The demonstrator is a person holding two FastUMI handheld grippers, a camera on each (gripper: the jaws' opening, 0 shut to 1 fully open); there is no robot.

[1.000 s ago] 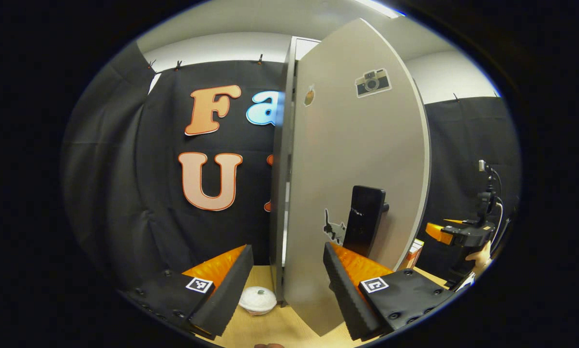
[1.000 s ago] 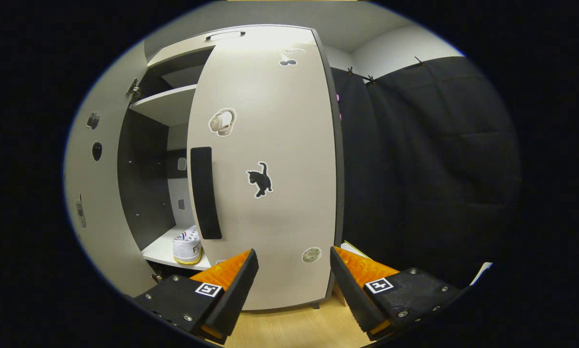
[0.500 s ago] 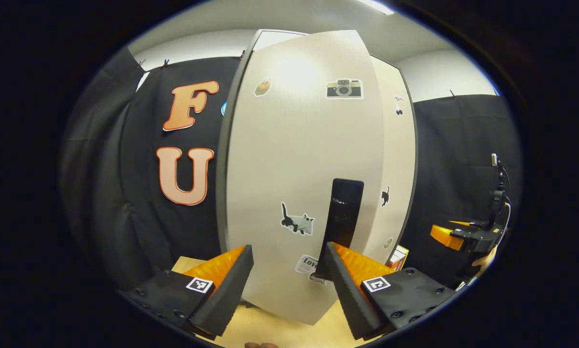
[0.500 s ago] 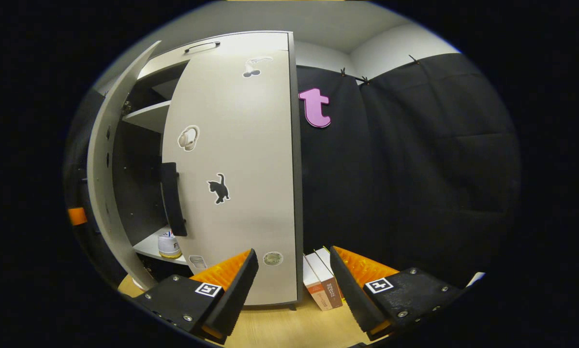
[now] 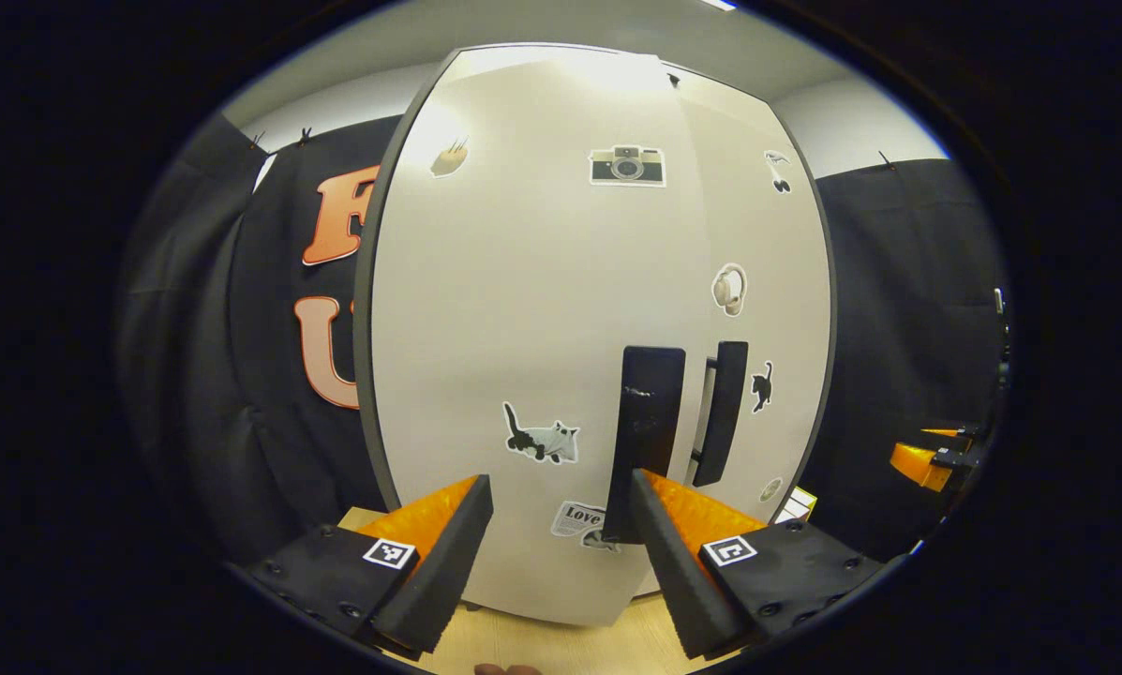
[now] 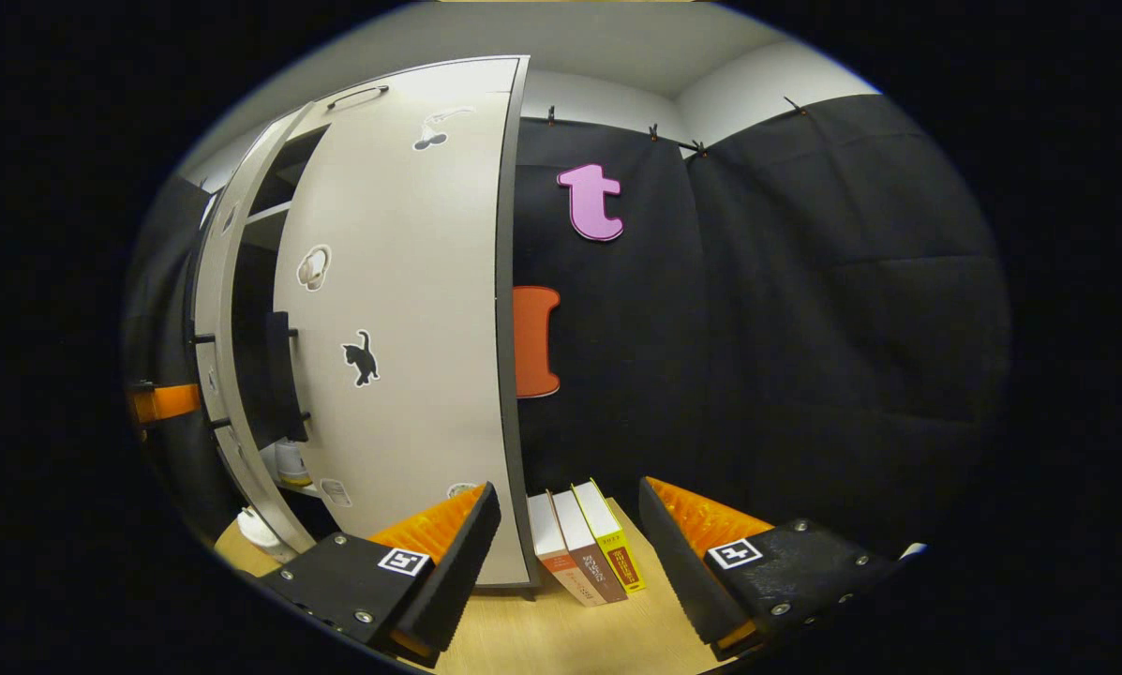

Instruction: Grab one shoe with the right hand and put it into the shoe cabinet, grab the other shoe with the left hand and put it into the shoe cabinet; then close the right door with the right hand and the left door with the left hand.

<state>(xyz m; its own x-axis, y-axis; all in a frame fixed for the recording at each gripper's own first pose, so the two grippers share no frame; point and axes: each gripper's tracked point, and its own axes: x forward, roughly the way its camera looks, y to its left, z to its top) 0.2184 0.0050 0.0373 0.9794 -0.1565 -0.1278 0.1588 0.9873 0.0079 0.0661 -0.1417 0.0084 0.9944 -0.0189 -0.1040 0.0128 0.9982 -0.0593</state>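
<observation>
In the left gripper view, the left tool (image 5: 556,539) is facing the shoe cabinet's left door (image 5: 504,356), its fingers spread wide and gripping nothing, with the right finger's tip lying over the bottom of that door's black handle (image 5: 648,422); whether it is touching the handle cannot be told. The left door is standing almost shut, its edge just beside the right door (image 5: 767,309), whose own black handle (image 5: 722,412) is sitting next to it. The other tool is showing as an orange-and-black shape (image 5: 931,459) far off at the right edge.

In the right gripper view, the right tool (image 6: 570,544) is also gaping wide and empty, pointing at three books (image 6: 587,553) standing on the wooden counter (image 6: 561,637) just beside the cabinet's right side. The right door (image 6: 411,328) is looking nearly closed. Through the narrow gap to its left, a pale shoe (image 6: 289,461) is sitting on a lower shelf inside the cabinet.
</observation>
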